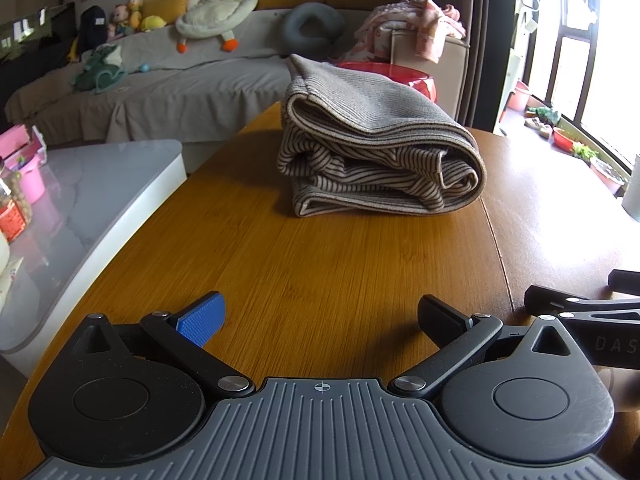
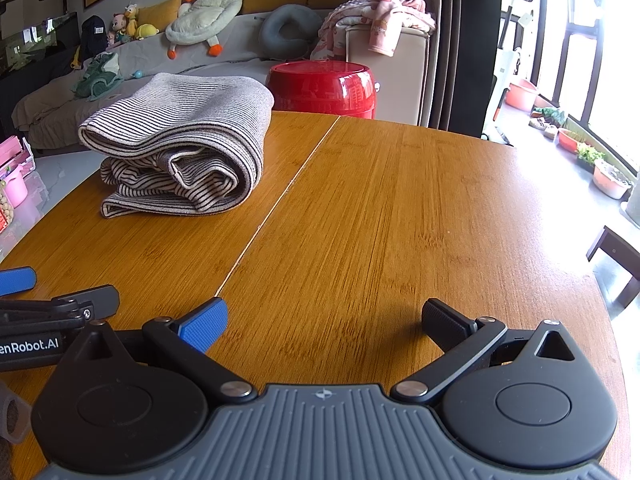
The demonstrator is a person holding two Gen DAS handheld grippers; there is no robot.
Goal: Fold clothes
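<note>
A striped beige-and-black garment (image 1: 372, 148) lies folded in a thick bundle on the wooden table (image 1: 320, 264), toward its far side. In the right wrist view the same garment (image 2: 180, 144) sits at the far left of the table (image 2: 400, 208). My left gripper (image 1: 320, 320) is open near the table's front edge, well short of the bundle, with nothing between its fingers. My right gripper (image 2: 324, 324) is open too, beside the left one and to its right, over bare wood. Each view catches the other gripper's fingers at its edge.
A grey-topped low table (image 1: 80, 216) with pink containers stands left of the wooden table. Behind are a sofa (image 1: 180, 80) with plush toys, a red drum stool (image 2: 324, 88) and a cabinet draped in pink cloth (image 2: 380, 16). Windows and plant pots are at the right.
</note>
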